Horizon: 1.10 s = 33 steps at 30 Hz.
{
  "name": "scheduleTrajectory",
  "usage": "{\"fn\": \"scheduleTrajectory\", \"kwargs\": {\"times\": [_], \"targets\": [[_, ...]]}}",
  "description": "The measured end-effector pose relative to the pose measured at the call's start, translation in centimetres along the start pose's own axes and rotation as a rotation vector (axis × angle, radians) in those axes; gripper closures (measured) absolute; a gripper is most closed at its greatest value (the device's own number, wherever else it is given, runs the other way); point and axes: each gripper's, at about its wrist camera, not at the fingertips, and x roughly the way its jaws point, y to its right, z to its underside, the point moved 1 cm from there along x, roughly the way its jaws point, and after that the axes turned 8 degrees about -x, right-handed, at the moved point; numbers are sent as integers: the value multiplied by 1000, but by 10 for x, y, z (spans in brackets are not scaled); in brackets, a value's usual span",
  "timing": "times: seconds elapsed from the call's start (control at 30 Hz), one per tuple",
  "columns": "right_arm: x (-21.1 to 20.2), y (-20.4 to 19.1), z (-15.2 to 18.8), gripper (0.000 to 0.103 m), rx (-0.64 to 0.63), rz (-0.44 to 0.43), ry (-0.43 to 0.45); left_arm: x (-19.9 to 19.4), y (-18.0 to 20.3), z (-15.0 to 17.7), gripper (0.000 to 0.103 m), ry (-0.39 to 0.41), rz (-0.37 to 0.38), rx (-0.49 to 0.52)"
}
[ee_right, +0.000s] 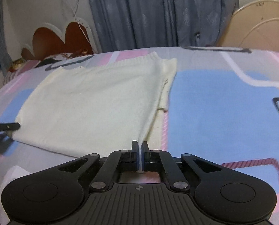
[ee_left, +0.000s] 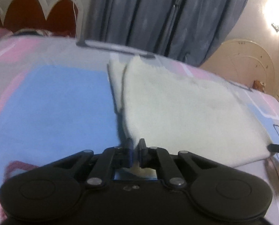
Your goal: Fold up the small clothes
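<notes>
Left wrist view: the left tongs [ee_left: 135, 144] sit low in the middle, pressed almost together and pinching the near corner of the cream garment [ee_left: 186, 110]. The cloth rises from the pinch in a taut ridge and spreads away to the right across the bed [ee_left: 51, 101], whose cover shows blue, pink and pale grey blocks. Along the garment's left edge a narrower strip of the same cloth [ee_left: 116, 80] lies folded beside the main panel. At the right edge of this view the dark tip of the right tongs [ee_left: 278, 148] meets the garment's other near corner. Behind the bed hang grey-blue curtains [ee_left: 158, 15], with a scalloped red and cream headboard [ee_left: 36, 13] to the left and a pale arched door [ee_left: 248, 61] to the right. The picture is somewhat blurred.

Right wrist view: the right tongs [ee_right: 139, 146] are squeezed together on a thin edge of the garment [ee_right: 94, 101], which runs up from between the pads as a tight crease. The cloth lies mostly flat on the bed [ee_right: 223, 112], stretching away to the left, its ribbed hem at the far end. A folded layer [ee_right: 169, 78] shows along its right side. At the left edge the tip of the left tongs [ee_right: 4, 127] touches the garment's near left corner. The curtains [ee_right: 139, 15] fill the background, the headboard [ee_right: 51, 37] at left.
</notes>
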Motion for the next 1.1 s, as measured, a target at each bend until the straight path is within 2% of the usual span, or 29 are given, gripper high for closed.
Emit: {"fn": "scheduleTrajectory", "kwargs": {"times": [0.07, 0.17, 0.23, 0.27, 0.33, 0.37, 0.43, 0.47, 0.5, 0.53, 0.57, 0.6, 0.67, 0.7, 0.8, 0.87, 0.93, 1.03, 1.07, 1.1], "targets": [[-9, 7, 2, 102, -4, 9, -8, 3, -3, 4, 97, -18, -7, 30], [5, 12, 17, 102, 3, 25, -74, 12, 1, 9, 96, -24, -19, 80], [4, 14, 16, 102, 31, 29, -68, 7, 1, 7, 79, -25, -23, 85], [-2, 15, 14, 102, 52, 43, -50, 1, -3, 6, 63, -10, -46, 65], [-21, 13, 12, 97, 57, 123, 20, -20, -2, 2, 60, 66, -109, 86], [-29, 10, 9, 96, 40, 121, 51, -28, 5, 2, 58, 93, -110, 102], [-31, -6, 2, 95, 19, 99, 73, -31, 30, 3, 51, 102, -50, 101], [-25, -18, -3, 94, 5, 65, 73, -28, 48, 6, 43, 99, -13, 120], [-17, -35, -8, 85, -17, 26, 73, -23, 67, 9, 40, 102, 15, 142], [-10, -51, -11, 67, -40, 14, 80, -18, 82, 13, 40, 99, 38, 153], [-4, -66, -13, 62, -65, 0, 91, -12, 96, 16, 40, 90, 57, 160], [1, -82, -15, 62, -92, -35, 105, -5, 107, 20, 40, 76, 69, 158], [12, -102, -13, 93, -127, -74, 87, 8, 115, 25, 43, 35, 55, 139], [19, -110, -12, 103, -140, -75, 59, 12, 115, 28, 43, 21, 50, 125], [29, -120, -3, 102, -147, -90, 18, 23, 112, 36, 42, -12, 23, 139], [30, -122, 5, 102, -178, -76, -10, 20, 103, 46, 40, -1, -17, 181], [21, -111, 13, 102, -194, -66, 1, 16, 85, 43, 39, 21, -65, 201], [4, -67, 26, 103, -162, 106, 7, 4, 50, 39, 39, 37, -92, 190], [-1, -44, 31, 103, -108, 143, -1, 2, 45, 38, 39, 37, -96, 188], [-3, -30, 32, 103, -64, 138, -6, 2, 42, 35, 40, 37, -93, 178]]}}
